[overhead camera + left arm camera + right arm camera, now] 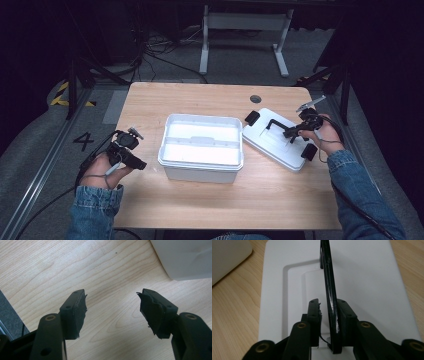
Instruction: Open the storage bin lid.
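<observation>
- The right gripper had its jaws around the black handle of the white lid, the handle raised upright between them, likely so the lid could be lifted; a thin gap showed at one pad.
- The lid lay flat on the table, just right of the open white box.
- The left gripper hung spread and empty over bare wood beside the box, probably waiting.

A small round hole was in the wooden table, near its far edge. Behind the table stood a white metal frame, with black cables on the floor beside it.
</observation>
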Tool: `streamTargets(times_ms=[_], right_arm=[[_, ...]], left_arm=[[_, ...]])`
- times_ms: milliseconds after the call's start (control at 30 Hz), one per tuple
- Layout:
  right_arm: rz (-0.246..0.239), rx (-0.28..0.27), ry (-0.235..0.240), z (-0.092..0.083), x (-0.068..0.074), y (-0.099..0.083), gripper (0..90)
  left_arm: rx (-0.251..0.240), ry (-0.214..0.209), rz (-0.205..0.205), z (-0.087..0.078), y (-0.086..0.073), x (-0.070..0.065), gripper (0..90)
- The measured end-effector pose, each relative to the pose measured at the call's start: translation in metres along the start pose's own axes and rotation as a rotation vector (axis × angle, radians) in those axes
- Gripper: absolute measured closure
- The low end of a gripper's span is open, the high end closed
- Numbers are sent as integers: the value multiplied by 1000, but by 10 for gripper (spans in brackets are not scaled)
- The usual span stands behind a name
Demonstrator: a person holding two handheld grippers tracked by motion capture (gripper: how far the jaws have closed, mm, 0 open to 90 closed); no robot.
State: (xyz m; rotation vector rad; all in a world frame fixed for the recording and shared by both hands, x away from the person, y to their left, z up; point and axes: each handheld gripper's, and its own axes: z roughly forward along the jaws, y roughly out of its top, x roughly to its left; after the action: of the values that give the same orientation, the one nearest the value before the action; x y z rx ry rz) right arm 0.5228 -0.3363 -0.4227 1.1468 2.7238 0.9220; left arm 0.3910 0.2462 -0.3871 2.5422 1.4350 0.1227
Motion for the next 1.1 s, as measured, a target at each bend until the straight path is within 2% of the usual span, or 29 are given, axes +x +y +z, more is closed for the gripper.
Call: streamTargets(times_ms=[33,100,167,233,267,400,467,600,633,733,767,800,867,967,1033,1100], right_arm=[[0,0,0,0,0,0,704],[-6,-3,-12,-2,1,1,645],[-9,-20,-25,-4,1,3,568],[10,-54,-45,-9,-1,6,474],[16,-64,-59,-12,-2,7,457],[13,-77,-76,-19,-1,11,448],[-8,-82,-100,-24,2,15,449],[-28,-101,-113,-32,8,19,449],[-42,-111,-122,-38,14,22,449],[-56,-117,-118,-43,21,24,451],[-69,-119,-114,-45,25,25,455],[-79,-126,-108,-51,33,27,457],[-80,-130,-105,-52,36,27,457],[-112,-137,-82,-61,54,28,462],[-119,-138,-77,-62,58,28,465],[-136,-134,-63,-65,69,28,470]], left_arm=[[-6,3,1,1,1,0,380],[-1,1,2,1,1,0,380],[-2,6,7,1,2,-1,380],[-3,4,2,1,1,-1,379],[-3,2,4,0,1,-1,379],[-5,0,5,-1,0,-1,379],[-6,3,3,-1,0,-1,380],[-7,-1,5,-1,0,-2,381],[-8,0,2,-1,1,-2,381],[-14,8,5,-2,1,-3,383],[-12,18,20,-2,0,-2,385],[-20,14,12,-2,0,-2,385],[-19,10,-3,-3,-1,-3,385],[-23,10,1,-4,-2,-4,385],[-19,13,-3,-4,-3,-4,386],[-20,13,-1,-5,-4,-4,386]])
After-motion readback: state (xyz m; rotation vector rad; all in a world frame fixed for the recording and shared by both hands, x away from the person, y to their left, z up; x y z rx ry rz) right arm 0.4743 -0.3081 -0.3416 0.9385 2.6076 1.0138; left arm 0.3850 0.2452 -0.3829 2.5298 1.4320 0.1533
